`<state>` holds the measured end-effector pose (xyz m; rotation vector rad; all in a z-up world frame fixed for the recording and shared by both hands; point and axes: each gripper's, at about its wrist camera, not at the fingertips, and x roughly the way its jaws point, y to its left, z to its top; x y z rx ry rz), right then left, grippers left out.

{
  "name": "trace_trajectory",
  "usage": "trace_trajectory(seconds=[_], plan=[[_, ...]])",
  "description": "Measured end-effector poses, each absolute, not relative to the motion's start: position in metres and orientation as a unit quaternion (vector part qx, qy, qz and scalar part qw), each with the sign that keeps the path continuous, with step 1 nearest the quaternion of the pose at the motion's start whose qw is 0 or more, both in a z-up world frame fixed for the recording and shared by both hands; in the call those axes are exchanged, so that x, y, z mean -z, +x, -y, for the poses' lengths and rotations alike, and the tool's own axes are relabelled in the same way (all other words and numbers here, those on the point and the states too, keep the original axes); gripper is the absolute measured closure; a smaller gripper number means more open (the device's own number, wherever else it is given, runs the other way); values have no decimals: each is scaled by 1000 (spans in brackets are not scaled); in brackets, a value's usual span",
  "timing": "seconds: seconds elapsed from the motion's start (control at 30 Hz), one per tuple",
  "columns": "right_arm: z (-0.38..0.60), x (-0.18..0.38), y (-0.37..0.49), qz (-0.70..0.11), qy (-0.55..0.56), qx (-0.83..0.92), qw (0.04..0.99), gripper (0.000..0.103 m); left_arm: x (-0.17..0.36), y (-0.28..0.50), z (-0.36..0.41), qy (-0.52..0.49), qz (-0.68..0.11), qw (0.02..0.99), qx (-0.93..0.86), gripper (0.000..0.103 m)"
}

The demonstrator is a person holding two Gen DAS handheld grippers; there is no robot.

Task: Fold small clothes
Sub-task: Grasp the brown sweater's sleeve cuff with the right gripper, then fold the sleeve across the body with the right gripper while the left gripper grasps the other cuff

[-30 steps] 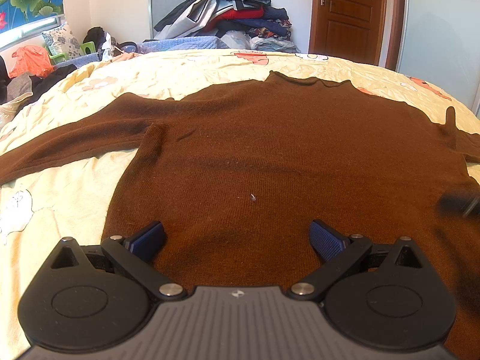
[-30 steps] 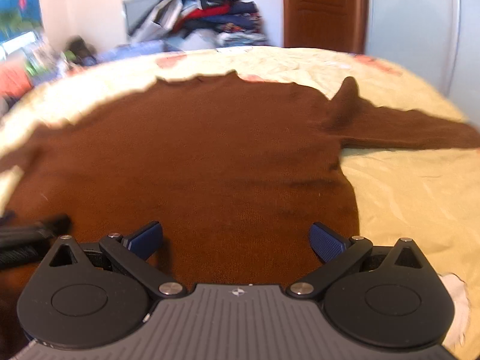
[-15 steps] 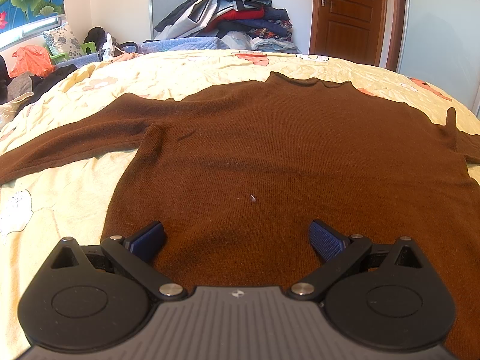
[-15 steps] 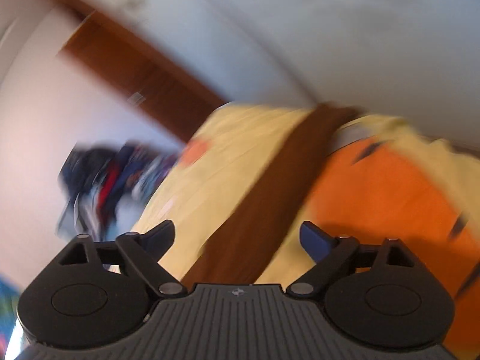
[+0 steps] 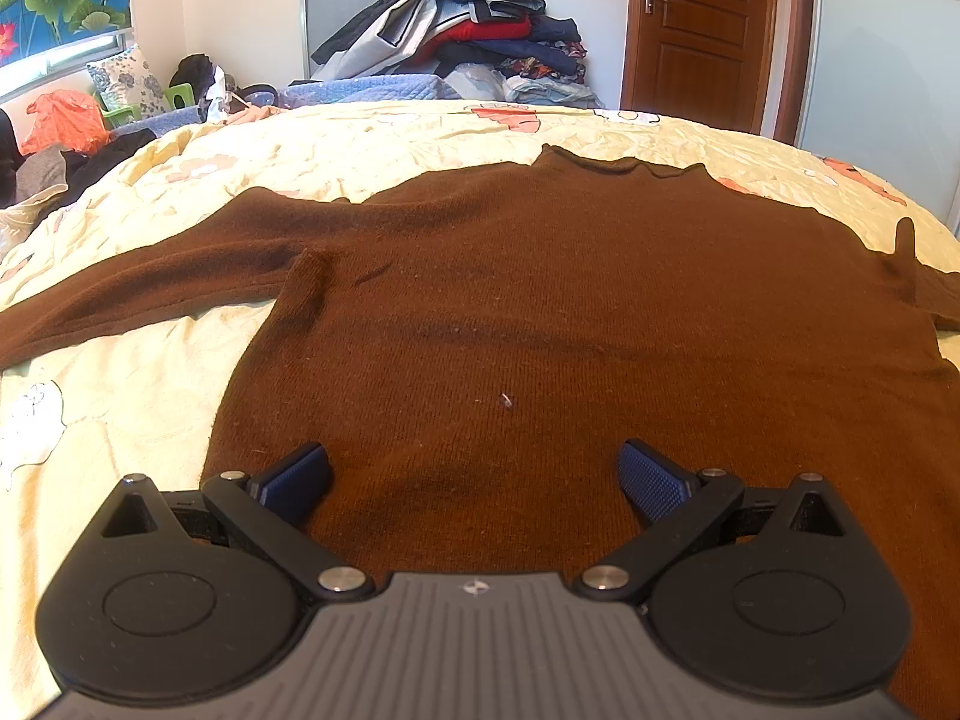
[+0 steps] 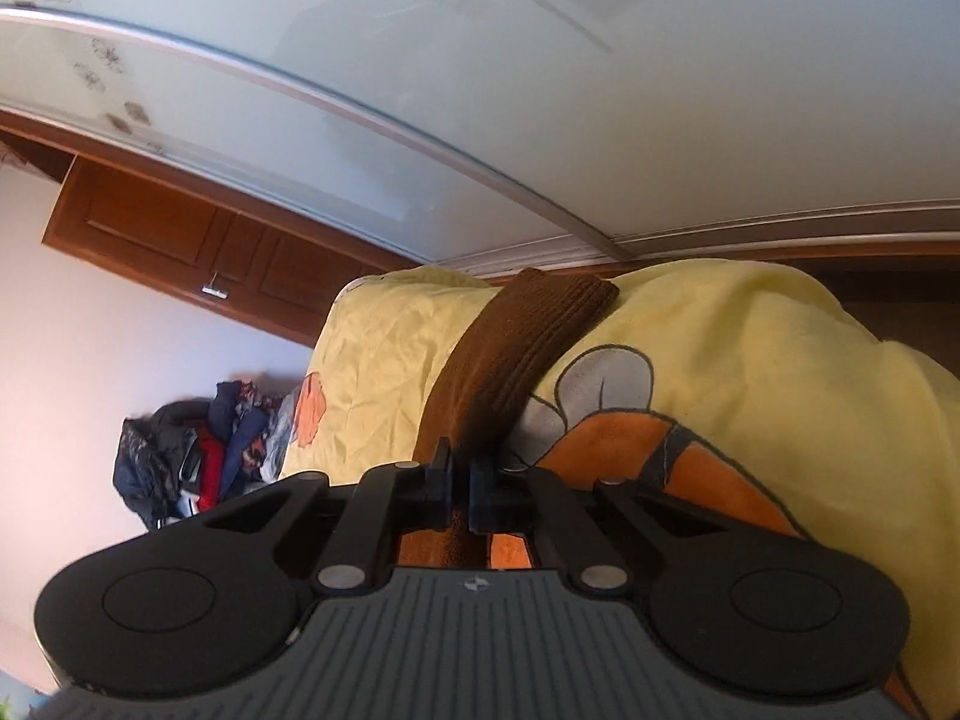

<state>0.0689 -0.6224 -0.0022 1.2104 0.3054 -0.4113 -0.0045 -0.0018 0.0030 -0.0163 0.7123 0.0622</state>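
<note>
My right gripper (image 6: 461, 489) is closed on the sleeve (image 6: 516, 354) of the brown sweater (image 5: 570, 324), which lies flat ahead of my left gripper (image 5: 474, 474), wide apart and empty. The pinch looks thin; I think a quick pull could slip it.

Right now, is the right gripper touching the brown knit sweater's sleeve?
Touching. The right wrist view shows the right gripper with jaws closed on the brown knit sweater's sleeve, the fabric pinched between them.
</note>
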Motion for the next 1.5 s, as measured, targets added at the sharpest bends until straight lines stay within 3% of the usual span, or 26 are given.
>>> trace_trajectory(seconds=[0.07, 0.23, 0.4, 0.5, 0.53, 0.6, 0.63, 0.7, 0.83, 0.93, 1.03, 1.07, 1.1, 1.13, 1.17, 1.2, 1.23, 1.5], plan=[[621, -10, 68, -150, 545, 197, 801, 91, -3, -4, 2, -8, -349, 937, -30, 0], [574, -56, 71, -131, 481, 162, 852, 91, -2, -3, 3, -9, -348, 937, -30, 0], [400, -128, 86, -155, 335, -47, 928, 91, -2, -3, 3, -9, -348, 937, -30, 0], [287, -133, 97, -190, 304, -183, 915, 91, -2, -3, 3, -10, -348, 937, -29, 0], [252, -127, 104, -215, 293, -211, 907, 86, -2, -3, 3, -9, -348, 937, -28, 0], [197, -106, 112, -272, 251, -225, 901, 28, -2, -2, 2, -11, -349, 937, -22, 0], [177, -92, 112, -295, 236, -216, 900, 24, -3, -2, 0, -11, -350, 936, -15, 0], [168, -75, 100, -300, 254, -206, 896, 30, -7, -2, -7, -19, -356, 934, 8, 0], [189, -65, 57, -287, 263, -208, 897, 31, -33, -3, -28, -82, -298, 949, 69, 0], [206, -53, 35, -275, 229, -168, 919, 29, -49, 40, -37, -139, -299, 940, 85, 0], [227, -32, 34, -284, 278, -165, 903, 26, -40, 100, -47, -207, -332, 919, 53, 0], [229, -30, 35, -277, 283, -167, 903, 21, -34, 116, -48, -214, -354, 910, 32, 7], [234, -25, 35, -276, 288, -168, 902, 19, -26, 133, -47, -221, -379, 898, 19, 27], [235, -21, 37, -276, 297, -169, 898, 19, -19, 146, -45, -224, -397, 890, 18, 40], [236, -21, 40, -273, 303, -170, 897, 19, -19, 152, -40, -208, -391, 896, 9, 57], [238, -19, 40, -270, 308, -172, 896, 19, -20, 157, -35, -186, -385, 904, 2, 81], [239, -18, 39, -268, 311, -174, 895, 19, -20, 165, -28, -163, -390, 906, 5, 95], [242, -18, 37, -262, 317, -182, 893, 15, -60, 153, -63, -117, -321, 937, -71, 98]])
